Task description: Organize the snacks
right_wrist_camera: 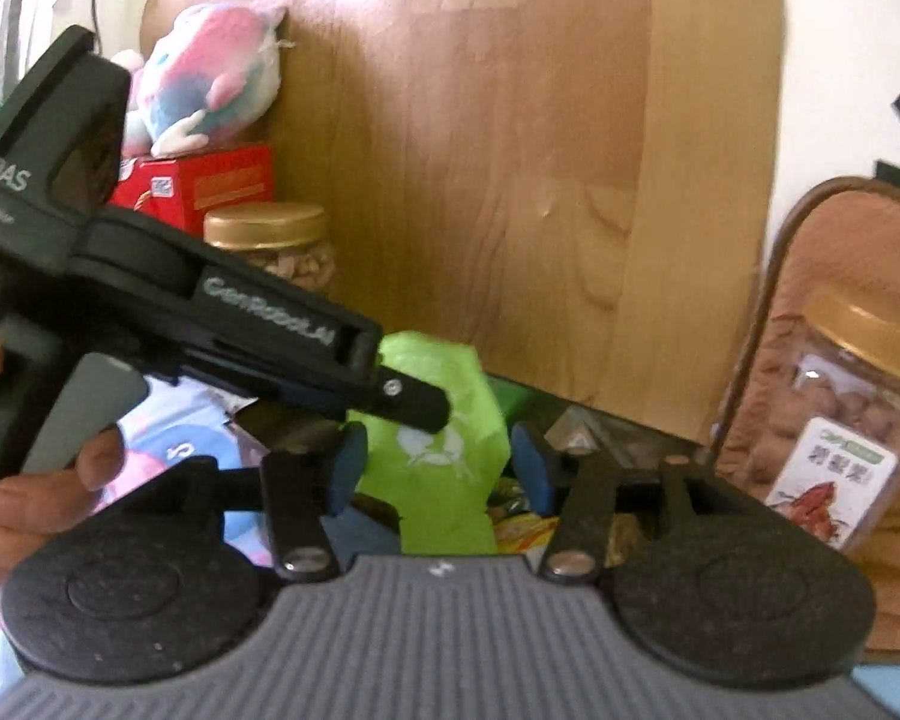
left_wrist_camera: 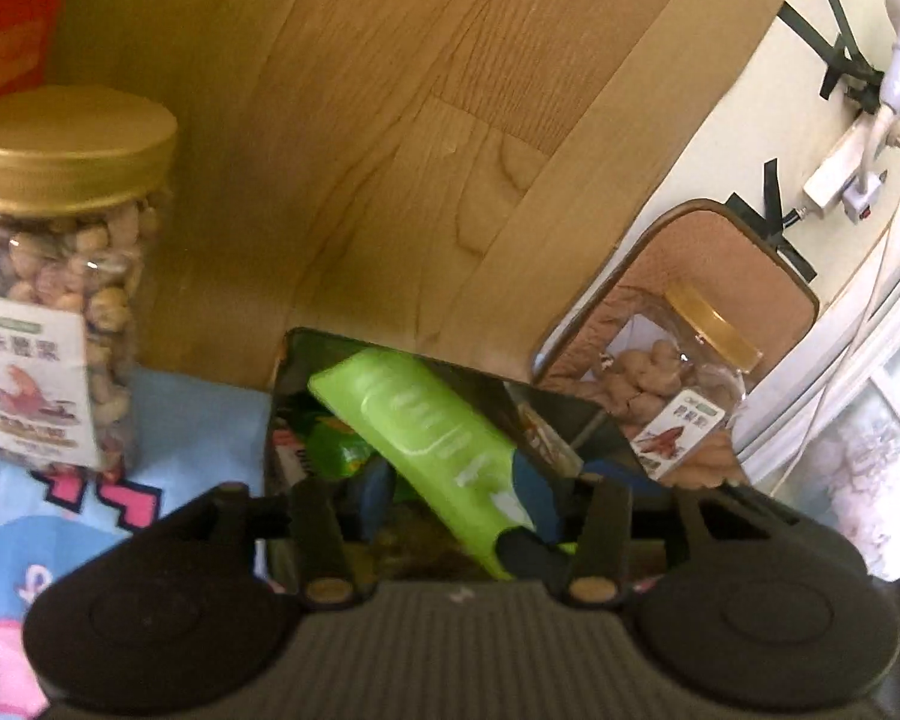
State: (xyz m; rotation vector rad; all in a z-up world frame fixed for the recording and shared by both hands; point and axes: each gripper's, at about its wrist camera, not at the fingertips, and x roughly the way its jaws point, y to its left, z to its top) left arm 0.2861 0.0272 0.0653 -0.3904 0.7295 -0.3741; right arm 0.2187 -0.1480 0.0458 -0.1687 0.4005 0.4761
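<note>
At the bottom of the left wrist view, the left gripper has its fingers part open, a green packet slanting between the blue pads; contact is unclear. In the right wrist view, the right gripper stands wide around the same green packet, gaps showing on both sides. The packet sits over a dark box of snacks at frame centre. Beyond, two gold-lidded nut jars: one at left, one at right in a brown bag.
</note>
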